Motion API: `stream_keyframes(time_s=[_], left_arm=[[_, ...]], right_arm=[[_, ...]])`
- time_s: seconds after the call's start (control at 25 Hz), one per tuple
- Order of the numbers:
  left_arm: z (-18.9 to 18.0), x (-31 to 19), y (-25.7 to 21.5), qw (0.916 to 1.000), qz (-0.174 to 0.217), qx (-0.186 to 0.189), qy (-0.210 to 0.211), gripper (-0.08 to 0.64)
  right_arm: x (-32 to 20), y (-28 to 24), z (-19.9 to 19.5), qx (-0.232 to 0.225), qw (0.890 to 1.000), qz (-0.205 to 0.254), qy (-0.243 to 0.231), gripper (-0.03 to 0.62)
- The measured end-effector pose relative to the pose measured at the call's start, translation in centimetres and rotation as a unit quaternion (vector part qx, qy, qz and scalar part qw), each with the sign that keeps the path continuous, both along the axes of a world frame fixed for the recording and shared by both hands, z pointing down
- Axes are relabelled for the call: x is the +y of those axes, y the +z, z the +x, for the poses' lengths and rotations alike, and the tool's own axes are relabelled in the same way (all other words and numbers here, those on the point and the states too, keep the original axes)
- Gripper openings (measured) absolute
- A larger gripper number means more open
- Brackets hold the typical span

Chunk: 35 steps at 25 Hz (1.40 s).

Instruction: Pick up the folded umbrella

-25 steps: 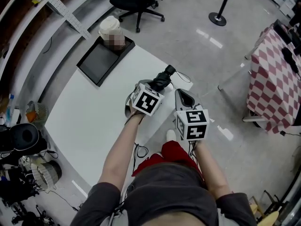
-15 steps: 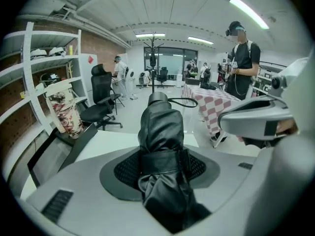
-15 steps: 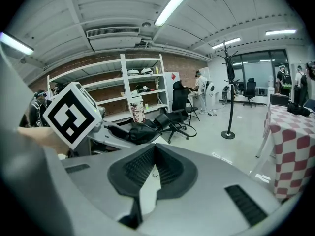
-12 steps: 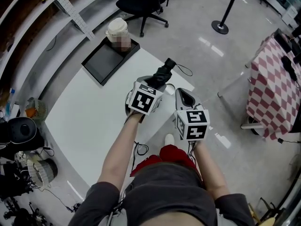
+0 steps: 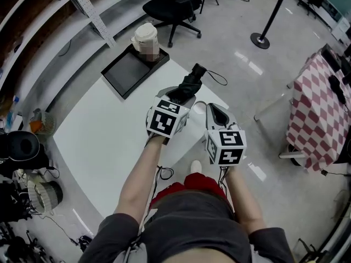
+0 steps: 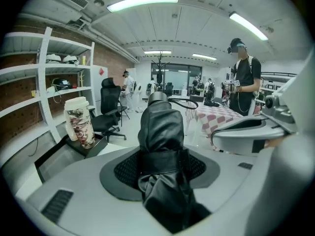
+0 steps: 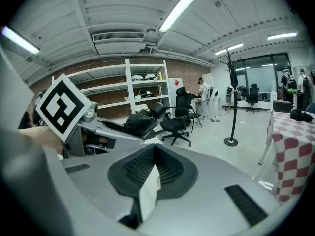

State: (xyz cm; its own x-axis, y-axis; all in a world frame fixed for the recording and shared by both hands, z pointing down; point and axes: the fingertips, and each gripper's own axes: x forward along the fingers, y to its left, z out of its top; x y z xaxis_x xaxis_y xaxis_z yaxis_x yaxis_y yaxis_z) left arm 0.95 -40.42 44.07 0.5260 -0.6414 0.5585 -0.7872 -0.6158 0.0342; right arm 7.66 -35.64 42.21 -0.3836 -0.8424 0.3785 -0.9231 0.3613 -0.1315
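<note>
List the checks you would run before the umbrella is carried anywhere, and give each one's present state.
1. Folded umbrella clamped in the left hand-held gripper: ok.
2. Umbrella clear of the white table: ok.
3. Wrist strap hanging free, unsnagged: ok.
4. Right hand-held gripper empty, jaws together: ok.
5. Cup and black tray apart from the umbrella: ok.
6. How firm the grip is: cannot tell.

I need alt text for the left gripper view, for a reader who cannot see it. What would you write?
The left gripper clamps a black folded umbrella, which points away from the camera. At left, a lidded cup stands on a dark tray; a person stands at right.
</note>
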Motion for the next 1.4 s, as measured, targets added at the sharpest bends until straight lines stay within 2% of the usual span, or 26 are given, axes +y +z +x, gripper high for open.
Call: stream_keyframes(time_s=[0.36,0.84,1.4], left_arm=[[-2.5,0.5,-3.0,0.9983,0.036,0.033,-0.032,0.224],[-4.7,1.9,-6.4,0.9919,0.086,0.067,-0.065,0.224],[-7.7,3.4,-10.8,0.9773,0.148,0.106,-0.108,0.225]], right_arm=[[-0.2,-2.3,-1.6,-0.003,1.000,0.023,-0.012,0.018],[0.0,-4.8,-3.5,0.000,0.998,0.056,-0.031,0.018],[0.0,-8.1,-4.9,-0.008,0.994,0.093,-0.048,0.018]])
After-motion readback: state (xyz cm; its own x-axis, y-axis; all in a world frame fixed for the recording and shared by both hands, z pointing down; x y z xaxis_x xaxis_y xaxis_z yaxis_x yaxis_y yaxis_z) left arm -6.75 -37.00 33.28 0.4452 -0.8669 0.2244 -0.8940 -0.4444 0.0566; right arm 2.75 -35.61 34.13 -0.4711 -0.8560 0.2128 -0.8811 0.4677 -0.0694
